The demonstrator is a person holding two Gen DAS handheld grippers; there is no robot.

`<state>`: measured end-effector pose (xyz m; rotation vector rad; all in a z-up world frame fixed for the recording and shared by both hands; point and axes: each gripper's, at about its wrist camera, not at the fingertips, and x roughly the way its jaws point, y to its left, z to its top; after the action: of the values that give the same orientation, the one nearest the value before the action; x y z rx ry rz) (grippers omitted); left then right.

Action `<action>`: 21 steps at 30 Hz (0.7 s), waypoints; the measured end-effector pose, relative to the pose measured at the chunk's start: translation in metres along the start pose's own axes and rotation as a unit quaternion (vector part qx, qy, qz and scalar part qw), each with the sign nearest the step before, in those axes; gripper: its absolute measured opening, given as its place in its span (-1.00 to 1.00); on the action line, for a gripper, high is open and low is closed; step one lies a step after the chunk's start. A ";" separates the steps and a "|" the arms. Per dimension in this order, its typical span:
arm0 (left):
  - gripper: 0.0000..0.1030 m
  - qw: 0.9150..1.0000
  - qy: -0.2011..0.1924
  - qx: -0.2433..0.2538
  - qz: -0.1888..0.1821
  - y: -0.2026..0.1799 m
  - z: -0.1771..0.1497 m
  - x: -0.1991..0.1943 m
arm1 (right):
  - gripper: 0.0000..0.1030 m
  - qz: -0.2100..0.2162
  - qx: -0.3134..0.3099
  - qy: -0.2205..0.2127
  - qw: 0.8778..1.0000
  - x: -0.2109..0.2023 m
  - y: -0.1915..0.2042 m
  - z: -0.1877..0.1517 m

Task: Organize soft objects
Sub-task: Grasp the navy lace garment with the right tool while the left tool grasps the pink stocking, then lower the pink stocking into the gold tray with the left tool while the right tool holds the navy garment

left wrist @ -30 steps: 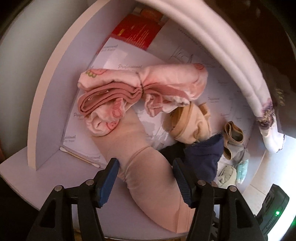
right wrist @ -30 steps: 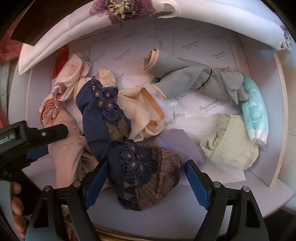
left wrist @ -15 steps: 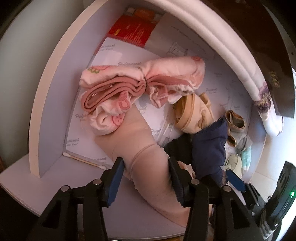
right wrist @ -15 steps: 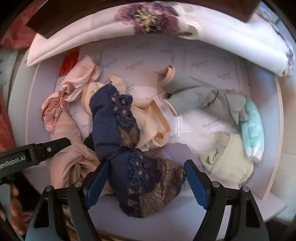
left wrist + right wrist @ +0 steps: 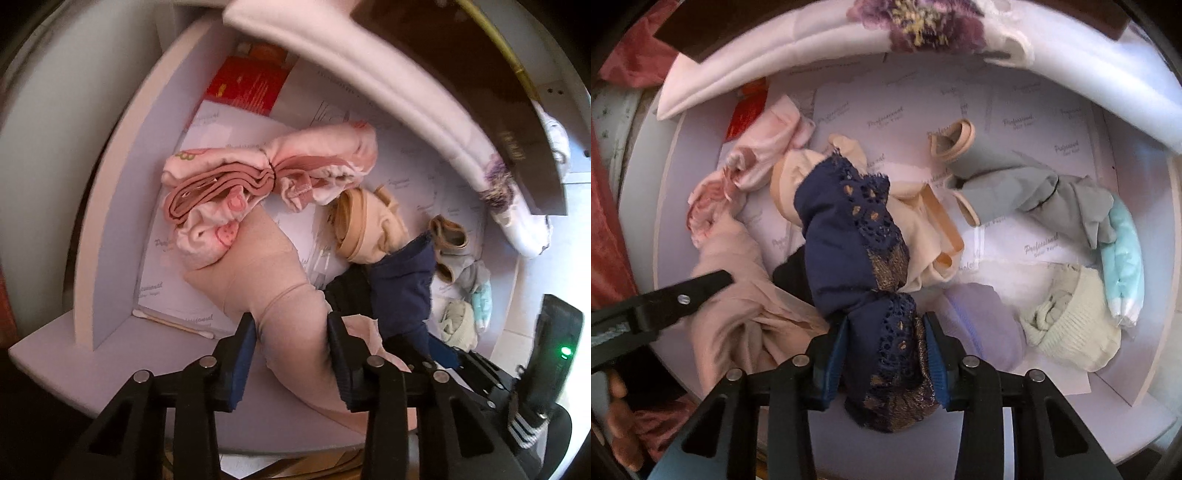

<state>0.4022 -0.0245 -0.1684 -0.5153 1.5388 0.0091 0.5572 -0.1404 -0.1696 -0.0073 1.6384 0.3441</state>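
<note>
both grippers point down into the white drawer (image 5: 1137, 369), side by side at its near edge, each closing on a separate garment.

left gripper (image 5: 291, 354): jaws closing, narrowed to a small gap, with the beige stocking (image 5: 266, 280) bunched between the blue pads. the pads look to be touching the fabric on both sides. the stocking runs from the near ledge up toward the pink printed bundle (image 5: 240, 192), and its far end lies under or against that bundle; we cannot tell which.

right gripper (image 5: 886, 354): jaws closing, likewise narrow, the navy lace garment (image 5: 849, 240) pinched at its waist between the pads. its upper part drapes over the cream garment (image 5: 923, 229). the left tool's finger shows at the edge of the right wrist view, just beside.

elsewhere in the drawer: grey garment (image 5: 1027, 188), pale knit sock (image 5: 1075, 332), light blue piece (image 5: 1124, 254), all well apart from both grips. red packet (image 5: 247, 85) at the back corner.

for the step in hand, we judge:
- finish the squeeze before lifting; thin fabric slips from a loose pinch.
- lift the stocking slowly, since its far end may drag the pink bundle.
- raise the navy piece straight up so the lace does not snag the cream one.
- keep the two tools from crossing.
</note>
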 end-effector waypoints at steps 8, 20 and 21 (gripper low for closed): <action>-0.32 0.997 -0.052 0.041 -0.028 -0.010 -0.023 -0.042 | -0.26 -0.004 -0.005 0.002 1.000 0.000 -0.005 -0.006; -0.44 0.981 -0.126 0.144 -0.040 -0.043 -0.040 -0.102 | -0.27 -0.011 -0.017 0.000 1.000 0.002 -0.002 -0.009; -0.45 0.979 -0.130 0.153 -0.041 -0.046 -0.041 -0.106 | -0.26 -0.011 -0.016 0.000 1.000 0.003 -0.002 -0.009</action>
<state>0.3726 -0.0463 -0.0512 -0.3170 1.2323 -0.2144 0.5488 -0.1442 -0.1722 -0.0484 1.6324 0.3537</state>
